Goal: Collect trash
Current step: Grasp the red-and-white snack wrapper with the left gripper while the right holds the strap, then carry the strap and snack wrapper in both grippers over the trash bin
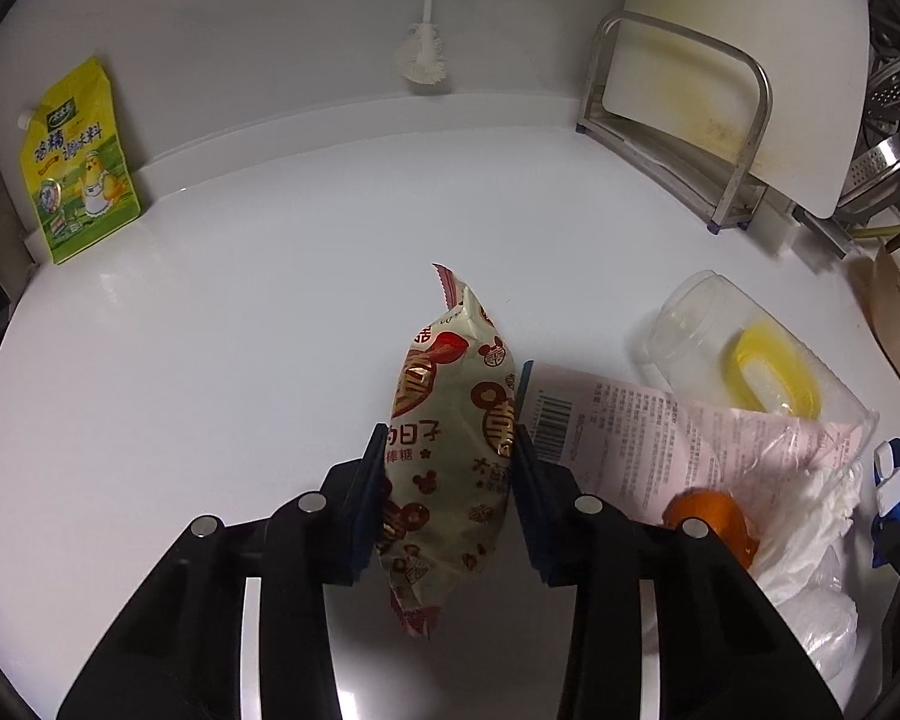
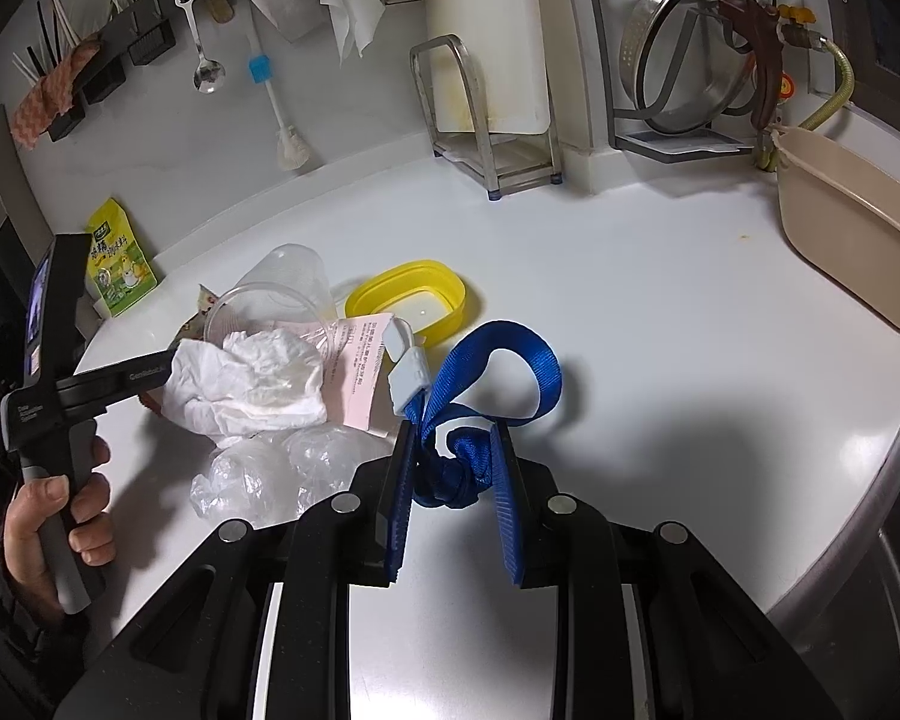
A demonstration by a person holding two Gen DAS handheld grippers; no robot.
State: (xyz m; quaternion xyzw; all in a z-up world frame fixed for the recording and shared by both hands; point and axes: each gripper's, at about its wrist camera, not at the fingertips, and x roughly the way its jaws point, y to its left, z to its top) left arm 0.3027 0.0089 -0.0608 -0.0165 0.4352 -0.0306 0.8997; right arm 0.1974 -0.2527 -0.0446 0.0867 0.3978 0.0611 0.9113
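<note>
In the left wrist view my left gripper (image 1: 450,468) is shut on a cream snack wrapper (image 1: 450,396) with red print, its pads pressing both sides just above the white counter (image 1: 210,390). To its right lies a trash pile: a clear plastic cup (image 1: 708,324), a yellow lid (image 1: 774,372), a pink leaflet (image 1: 660,420), crumpled tissue (image 1: 810,504) and an orange scrap (image 1: 708,510). In the right wrist view my right gripper (image 2: 453,444) is shut on the knot of a blue strap (image 2: 498,360) with a white clip (image 2: 411,375), beside the tissue (image 2: 252,378).
A yellow-green seasoning pouch (image 1: 78,162) leans on the back wall. A cutting board in a metal rack (image 1: 720,90) stands at the back right. A beige basin (image 2: 852,240) sits at the far right by the steel pots (image 2: 690,60). A hand (image 2: 36,510) holds the left tool.
</note>
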